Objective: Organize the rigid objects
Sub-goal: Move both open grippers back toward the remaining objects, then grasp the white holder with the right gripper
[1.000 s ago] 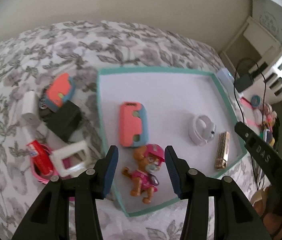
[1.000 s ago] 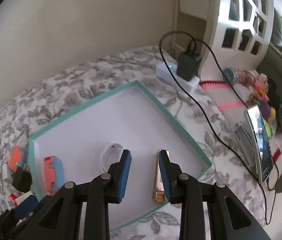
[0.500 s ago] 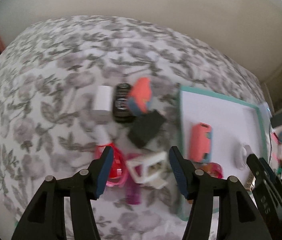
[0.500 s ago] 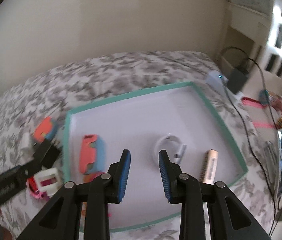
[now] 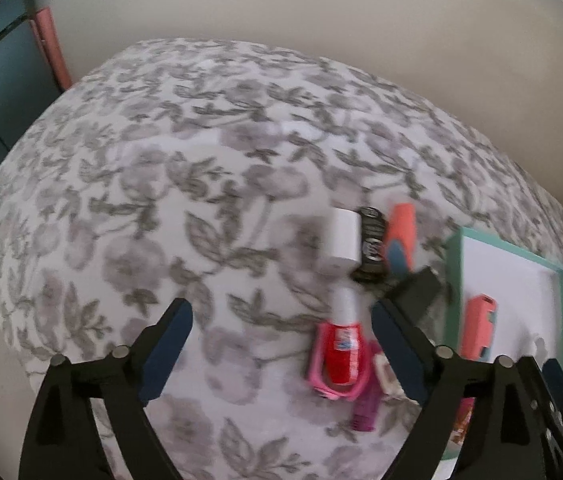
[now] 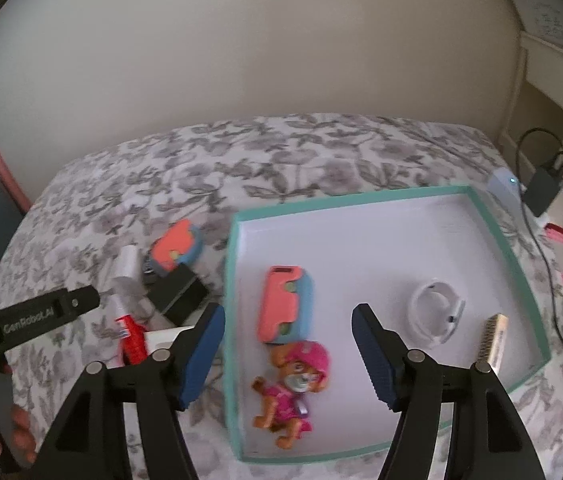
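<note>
The left gripper is held spread and empty above the floral bedspread, with the right gripper likewise spread and empty over the teal tray. Inside the tray, a coral case, a dog figure, a white ring and a gold comb are already placed. Left of the tray, a red bottle, a white block, a black box and a second coral case are left to be moved.

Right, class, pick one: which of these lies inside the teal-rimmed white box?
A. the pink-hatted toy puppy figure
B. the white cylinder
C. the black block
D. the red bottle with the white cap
A: the pink-hatted toy puppy figure lies on the floor of the teal-rimmed white box; the other three sit on the floral bedspread outside it.
</note>
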Available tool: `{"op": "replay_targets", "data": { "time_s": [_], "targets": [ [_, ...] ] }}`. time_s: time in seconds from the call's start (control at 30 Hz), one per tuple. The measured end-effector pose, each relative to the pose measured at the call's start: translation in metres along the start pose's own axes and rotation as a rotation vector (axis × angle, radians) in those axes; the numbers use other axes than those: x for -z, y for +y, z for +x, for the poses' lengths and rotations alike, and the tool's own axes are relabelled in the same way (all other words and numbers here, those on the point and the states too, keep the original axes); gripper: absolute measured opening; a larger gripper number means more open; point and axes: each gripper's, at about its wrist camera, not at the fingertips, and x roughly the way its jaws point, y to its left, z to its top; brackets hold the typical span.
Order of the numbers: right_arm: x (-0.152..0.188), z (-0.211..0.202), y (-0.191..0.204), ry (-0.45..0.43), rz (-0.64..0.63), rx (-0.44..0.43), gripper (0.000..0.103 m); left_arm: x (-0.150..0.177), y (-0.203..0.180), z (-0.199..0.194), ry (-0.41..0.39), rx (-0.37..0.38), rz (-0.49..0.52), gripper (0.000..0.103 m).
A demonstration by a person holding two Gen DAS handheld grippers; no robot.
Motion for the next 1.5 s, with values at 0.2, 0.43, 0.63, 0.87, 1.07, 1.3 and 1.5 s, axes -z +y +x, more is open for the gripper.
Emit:
{"op": "replay_targets", "data": {
  "time_s": [0.2, 0.43, 0.63, 0.87, 1.07, 1.3, 1.5],
  "targets": [
    [0.005, 0.006, 0.027, 0.013, -0.069, -0.055, 0.083, -0.004, 0.03, -0.001, -0.025, -0.025, -0.08, 0.096],
    [0.014, 0.017, 0.056, 0.051, -0.143, -0.148, 0.086, -0.005, 0.04, 0.002, -0.009, -0.011, -0.109, 0.096],
    [0.016, 0.038, 0.058, 0.124, -0.076, -0.228, 0.086, -0.003, 0.033, 0.012, 0.056, 0.007, -0.075, 0.096],
    [0.016, 0.054, 0.051, 0.174, -0.021, -0.274, 0.084, -0.002, 0.031, 0.024, 0.117, 0.047, -0.093, 0.096],
    [0.012, 0.061, 0.05, 0.185, -0.005, -0.293, 0.079, -0.001, 0.027, 0.03, 0.147, 0.064, -0.083, 0.096],
    [0.008, 0.066, 0.057, 0.186, -0.029, -0.325, 0.073, -0.002, 0.027, 0.031, 0.152, 0.072, -0.08, 0.096],
    [0.008, 0.076, 0.064, 0.205, -0.072, -0.303, 0.072, -0.003, 0.028, 0.037, 0.173, 0.091, -0.095, 0.096]
  ]
}}
